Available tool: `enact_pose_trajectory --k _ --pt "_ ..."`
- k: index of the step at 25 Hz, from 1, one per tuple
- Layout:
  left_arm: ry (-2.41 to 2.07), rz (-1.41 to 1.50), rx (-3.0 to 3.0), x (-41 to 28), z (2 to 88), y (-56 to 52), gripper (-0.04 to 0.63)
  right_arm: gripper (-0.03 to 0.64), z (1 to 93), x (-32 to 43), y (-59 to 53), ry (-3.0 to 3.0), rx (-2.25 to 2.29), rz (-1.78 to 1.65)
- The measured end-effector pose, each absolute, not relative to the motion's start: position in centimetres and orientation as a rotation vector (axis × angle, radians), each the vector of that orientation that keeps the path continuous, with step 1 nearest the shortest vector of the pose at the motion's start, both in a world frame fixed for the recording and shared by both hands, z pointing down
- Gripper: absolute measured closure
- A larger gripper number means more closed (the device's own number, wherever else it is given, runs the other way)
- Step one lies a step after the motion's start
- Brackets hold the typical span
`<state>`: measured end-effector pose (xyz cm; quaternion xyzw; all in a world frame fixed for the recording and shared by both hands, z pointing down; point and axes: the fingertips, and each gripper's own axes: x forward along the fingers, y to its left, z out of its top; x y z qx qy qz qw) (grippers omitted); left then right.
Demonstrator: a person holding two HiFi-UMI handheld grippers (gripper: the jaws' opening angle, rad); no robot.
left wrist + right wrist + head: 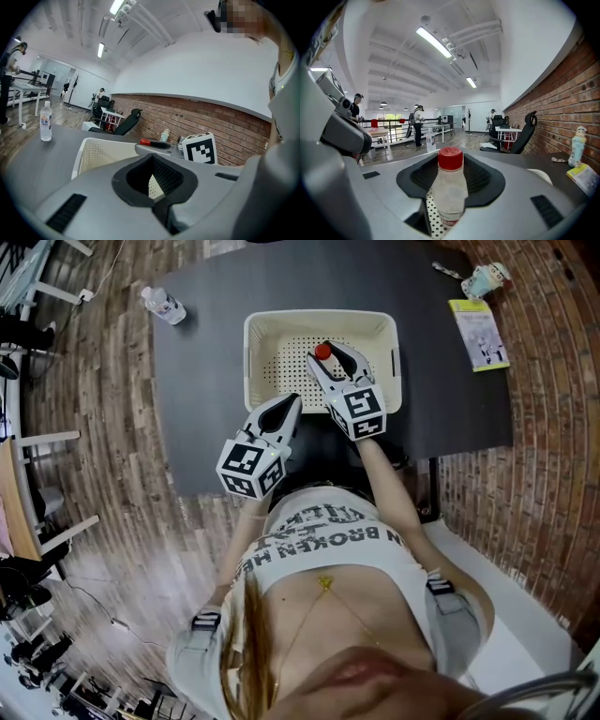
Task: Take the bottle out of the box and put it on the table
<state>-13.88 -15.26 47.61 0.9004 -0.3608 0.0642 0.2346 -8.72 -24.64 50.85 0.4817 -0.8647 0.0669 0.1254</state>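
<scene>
Jaws of the right gripper (pixel 332 359) are closed round a clear plastic bottle with a red cap (pixel 449 190), which stands upright between the pads; beneath it lies the perforated floor of a cream rectangular plastic box (pixel 263 330), so the bottle is inside the box; whether its base touches that floor cannot be told. The left gripper (pixel 292 401) sits beside the right one, on its left, tips at the box's near rim; its jaws are together with nothing between them. The box rests on a dark grey table (pixel 202 399); well ahead and to the left of the left gripper stands a second clear bottle with a white cap (pixel 45 121); far right of the right gripper lies a yellow booklet (pixel 478 334), with a small pale figurine (pixel 487 279) beyond it.
</scene>
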Motion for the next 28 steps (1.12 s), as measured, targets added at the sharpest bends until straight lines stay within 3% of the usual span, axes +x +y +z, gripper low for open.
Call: enact_pose_trajectory --k 14,28 --pt "-0.972 0.163 2.472 -14.2 47.4 -14.5 0.591 0.459 50.0 -8.6 -24.2 -2.519 1.364 0.196" --pt "-0.999 0.163 2.455 -15.1 48.2 -14.2 0.591 0.459 40.8 -9.2 -23.0 -2.620 1.267 0.141"
